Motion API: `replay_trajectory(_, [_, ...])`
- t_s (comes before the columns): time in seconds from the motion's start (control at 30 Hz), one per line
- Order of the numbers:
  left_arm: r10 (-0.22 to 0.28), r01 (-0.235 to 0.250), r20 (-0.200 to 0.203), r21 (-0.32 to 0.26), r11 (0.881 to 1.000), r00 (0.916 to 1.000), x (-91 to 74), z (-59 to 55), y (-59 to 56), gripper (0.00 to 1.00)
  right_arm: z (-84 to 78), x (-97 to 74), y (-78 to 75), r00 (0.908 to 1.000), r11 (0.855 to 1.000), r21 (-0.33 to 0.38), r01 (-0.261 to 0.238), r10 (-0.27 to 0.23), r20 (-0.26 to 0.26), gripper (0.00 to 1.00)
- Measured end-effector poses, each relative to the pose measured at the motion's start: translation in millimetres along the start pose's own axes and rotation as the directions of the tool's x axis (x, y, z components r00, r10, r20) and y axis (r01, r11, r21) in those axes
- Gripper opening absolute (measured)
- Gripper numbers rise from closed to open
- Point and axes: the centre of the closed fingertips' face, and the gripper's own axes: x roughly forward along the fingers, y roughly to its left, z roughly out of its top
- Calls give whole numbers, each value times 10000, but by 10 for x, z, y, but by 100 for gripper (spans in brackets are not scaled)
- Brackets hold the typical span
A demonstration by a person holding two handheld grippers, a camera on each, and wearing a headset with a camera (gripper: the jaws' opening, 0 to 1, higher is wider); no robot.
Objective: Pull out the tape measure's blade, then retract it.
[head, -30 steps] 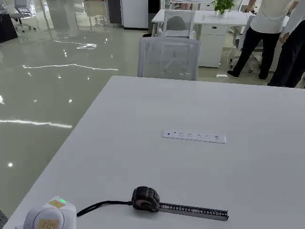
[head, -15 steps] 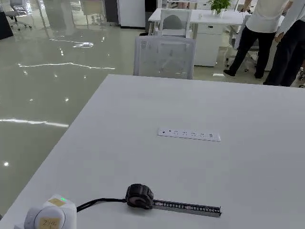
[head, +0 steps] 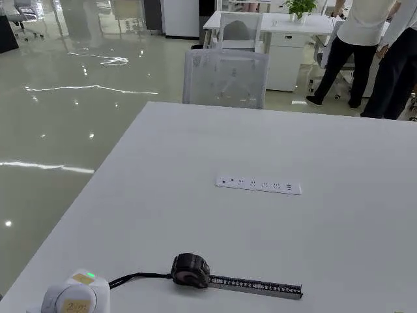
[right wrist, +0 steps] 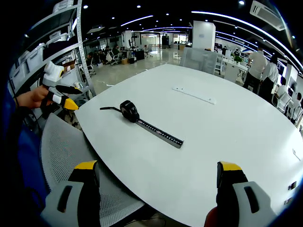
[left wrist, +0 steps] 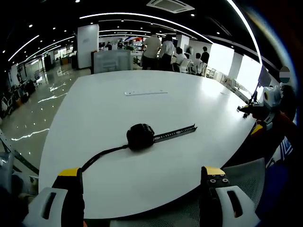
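Observation:
A black tape measure (head: 190,270) lies near the front edge of the white table (head: 260,143). Its blade (head: 257,285) is pulled out a short way to the right and lies flat, and its black strap (head: 133,280) trails left. In the left gripper view the tape measure (left wrist: 140,136) sits ahead of my left gripper (left wrist: 142,172), which is open and short of the table edge. In the right gripper view the tape measure (right wrist: 128,109) and its blade (right wrist: 161,133) lie ahead and to the left of my open right gripper (right wrist: 157,166). Neither gripper touches it.
A white power strip (head: 258,184) is set into the table's middle. A grey mesh chair (head: 225,78) stands at the far edge, with people (head: 365,45) standing beyond it at the back right. Another mesh chair (right wrist: 71,156) is just below the near table edge.
The head view has shifted slightly. The tape measure lies where it was, with the same length of blade out.

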Motion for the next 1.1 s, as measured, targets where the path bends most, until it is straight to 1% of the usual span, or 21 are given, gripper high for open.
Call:
replay_trajectory(0.17, [81,-81,3,5,10000,10000,77,10,-34,100,22,109,21,9999,9998,-100,-160,159,-67,100])
replay_trajectory(0.33, [33,-33,-65,-38,10000,10000,165,9,-76,100,53,196,55,9993,9993,-142,-352,351,-101,99])
replay_trajectory(0.47, [131,-132,-11,-131,9998,9999,204,29,-65,100,38,259,63,9986,9986,-174,-496,493,-188,98])
replay_trajectory(0.57, [361,-361,20,-153,9992,9993,239,47,-32,100,21,307,65,9976,9975,-250,-657,651,-239,96])
replay_trajectory(0.6, [437,-436,47,-204,9988,9990,258,52,-18,100,20,332,53,9978,9976,-292,-620,612,-262,96])
replay_trajectory(0.67, [530,-530,7,-235,9983,9986,301,50,-5,100,14,373,45,9971,9969,-348,-711,702,-278,95])
replay_trajectory(0.77, [558,-559,-57,-191,9983,9984,368,52,-13,100,13,418,45,9961,9952,-499,-844,830,-298,93])
replay_trajectory(0.83, [673,-673,-120,-26,9977,9977,410,59,-16,100,-7,464,25,9954,9945,-588,-869,844,-442,93])
replay_trajectory(0.9, [760,-761,-98,-45,9971,9971,445,77,-18,100,-13,501,8,9949,9933,-721,-901,864,-525,93])
replay_trajectory(1.03, [716,-718,-146,-81,9974,9973,522,90,-44,99,-23,581,-18,9933,9906,-891,-1039,989,-594,91])
replay_trajectory(1.1, [692,-694,-230,-74,9976,9973,563,79,-59,98,-44,626,-26,9917,9872,-1112,-1146,1072,-709,89])
